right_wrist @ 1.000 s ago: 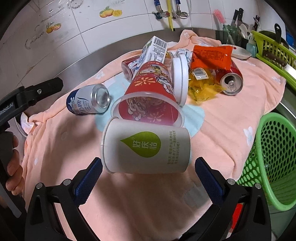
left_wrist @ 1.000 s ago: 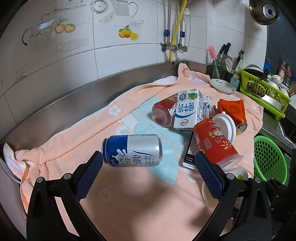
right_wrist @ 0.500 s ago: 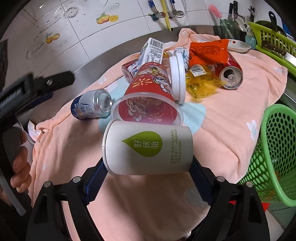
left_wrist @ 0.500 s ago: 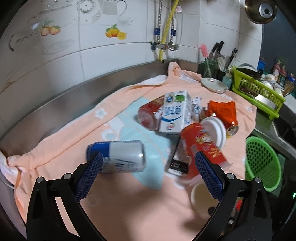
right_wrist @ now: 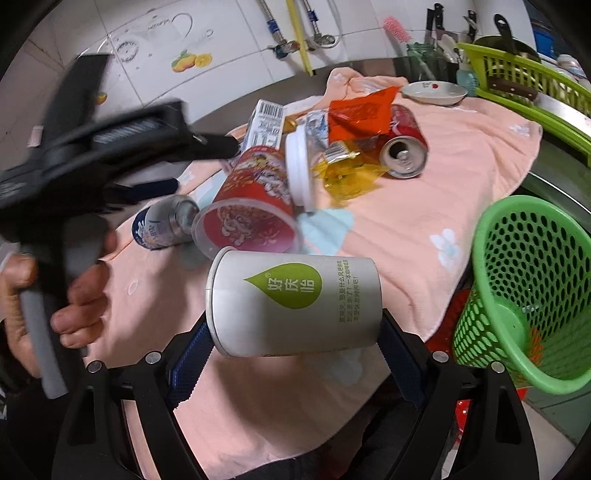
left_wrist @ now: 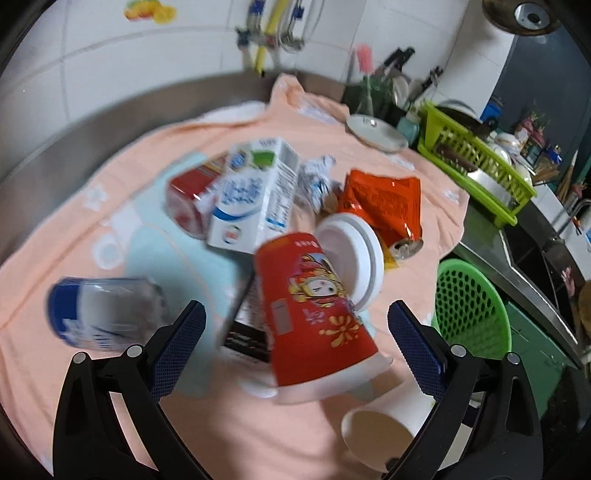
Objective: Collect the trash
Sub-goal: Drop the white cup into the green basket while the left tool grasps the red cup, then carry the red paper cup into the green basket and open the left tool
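My right gripper (right_wrist: 295,343) is shut on a white paper cup (right_wrist: 295,302) with a green drop logo, held sideways above the peach towel (right_wrist: 461,155); the cup also shows in the left wrist view (left_wrist: 380,432). My left gripper (left_wrist: 295,332) is open, its fingers on either side of a red noodle cup (left_wrist: 310,306) lying on its side. A blue and silver can (left_wrist: 99,314) lies to its left. A milk carton (left_wrist: 251,199), red can (left_wrist: 184,199), orange snack bag (left_wrist: 384,199) and white lid (left_wrist: 354,258) lie behind. A green basket (right_wrist: 532,288) stands at the right.
A white dish (left_wrist: 376,133) and a lime dish rack (left_wrist: 476,162) stand at the back right. A tiled wall with taps (left_wrist: 266,33) rises behind the steel counter (left_wrist: 74,147). An open red can (right_wrist: 402,147) and yellow wrapper (right_wrist: 343,173) lie mid-towel.
My right gripper closed on the white cup and lifted it. My left gripper swung right, from the blue can to the red noodle cup.
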### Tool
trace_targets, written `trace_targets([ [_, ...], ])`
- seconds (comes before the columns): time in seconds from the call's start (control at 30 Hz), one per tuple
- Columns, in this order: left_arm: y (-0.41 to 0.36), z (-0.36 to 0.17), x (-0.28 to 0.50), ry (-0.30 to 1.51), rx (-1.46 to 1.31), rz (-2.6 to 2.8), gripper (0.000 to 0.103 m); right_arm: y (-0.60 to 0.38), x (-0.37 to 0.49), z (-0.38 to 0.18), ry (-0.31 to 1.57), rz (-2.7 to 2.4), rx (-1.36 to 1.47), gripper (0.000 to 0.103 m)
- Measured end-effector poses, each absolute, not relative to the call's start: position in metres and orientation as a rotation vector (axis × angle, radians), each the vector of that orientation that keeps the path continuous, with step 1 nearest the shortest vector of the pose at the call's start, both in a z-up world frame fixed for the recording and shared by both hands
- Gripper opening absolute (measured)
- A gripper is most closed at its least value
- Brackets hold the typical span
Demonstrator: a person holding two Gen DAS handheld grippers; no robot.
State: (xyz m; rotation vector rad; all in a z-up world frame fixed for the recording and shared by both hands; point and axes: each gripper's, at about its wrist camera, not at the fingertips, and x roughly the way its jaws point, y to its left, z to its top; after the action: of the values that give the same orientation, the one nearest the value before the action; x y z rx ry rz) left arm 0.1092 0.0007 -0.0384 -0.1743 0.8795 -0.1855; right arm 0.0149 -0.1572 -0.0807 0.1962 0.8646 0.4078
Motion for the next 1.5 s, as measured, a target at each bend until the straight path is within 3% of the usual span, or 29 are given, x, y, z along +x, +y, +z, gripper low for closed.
trace_targets([
  [0.4,-0.016,-0.070,0.136,0.996,-0.185,-0.219,0.075,-0.231,0.015,-0.063,0.797,0.242,0.203,0.082],
  [1.07,-0.027,-0.056,0.128,0.958,-0.147,-0.272,0.070,-0.368,0.054,-0.126,0.897,-0.119,0.215,0.086],
  [1.5,-0.106,-0.037,0.114,0.936,-0.107,-0.489,0.070,-0.379,0.024,-0.101,0.830,-0.173,0.184,0.091],
])
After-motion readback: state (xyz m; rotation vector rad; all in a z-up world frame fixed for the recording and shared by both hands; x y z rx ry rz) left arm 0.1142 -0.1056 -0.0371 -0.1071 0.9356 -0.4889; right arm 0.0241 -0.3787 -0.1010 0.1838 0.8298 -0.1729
